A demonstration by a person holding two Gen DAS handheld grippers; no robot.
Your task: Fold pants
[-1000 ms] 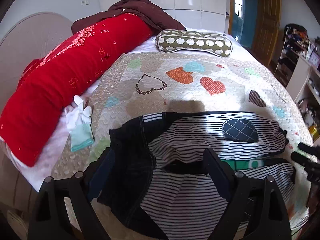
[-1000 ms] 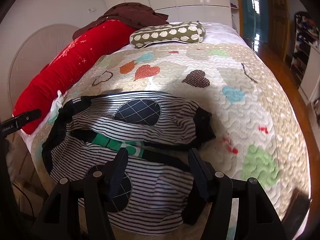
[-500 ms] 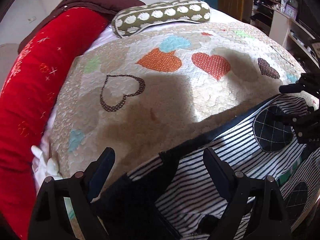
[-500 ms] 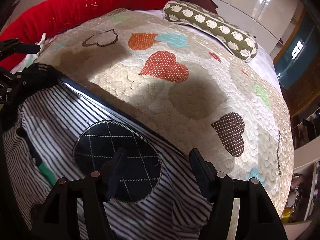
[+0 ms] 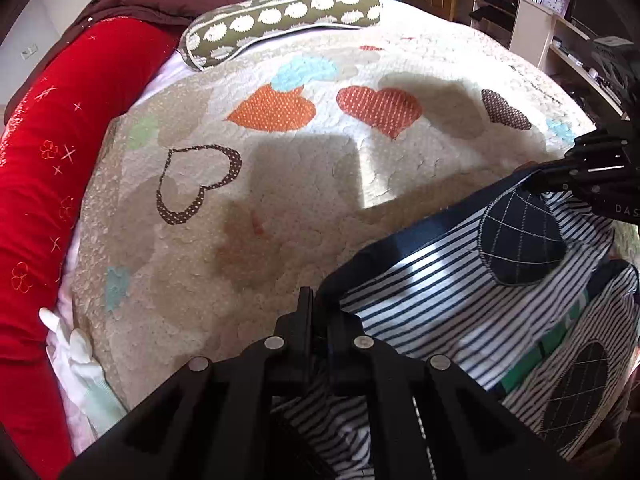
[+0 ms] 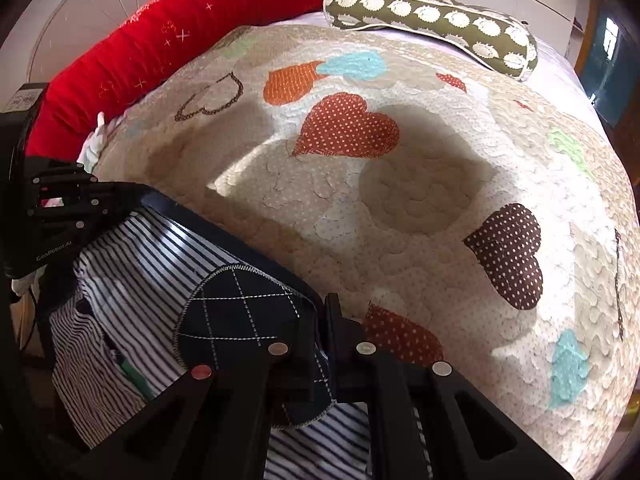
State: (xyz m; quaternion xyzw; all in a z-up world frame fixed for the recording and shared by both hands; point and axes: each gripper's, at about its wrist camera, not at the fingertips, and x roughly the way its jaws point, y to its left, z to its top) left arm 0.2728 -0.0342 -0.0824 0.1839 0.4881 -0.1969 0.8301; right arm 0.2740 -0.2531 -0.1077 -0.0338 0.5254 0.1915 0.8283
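The striped pants [image 5: 448,304] with navy waistband and navy quilted patches lie on the quilt, lifted along the navy edge. My left gripper [image 5: 318,316] is shut on the pants' navy edge at one end. My right gripper [image 6: 322,320] is shut on the same edge by a navy oval patch [image 6: 240,316]. The right gripper also shows at the right of the left wrist view [image 5: 592,176], and the left gripper at the left of the right wrist view [image 6: 68,200]. The navy edge stretches taut between them.
A beige quilt [image 5: 288,184] with heart patches covers the bed. A long red bolster [image 5: 60,152] lies along the left side, an olive dotted pillow [image 5: 280,20] at the head. White gloves [image 5: 76,360] lie beside the bolster. Shelves [image 5: 560,32] stand at right.
Both grippers moved forward to the far navy edge of the pants and went from open to shut on it. The edge now hangs raised between them.
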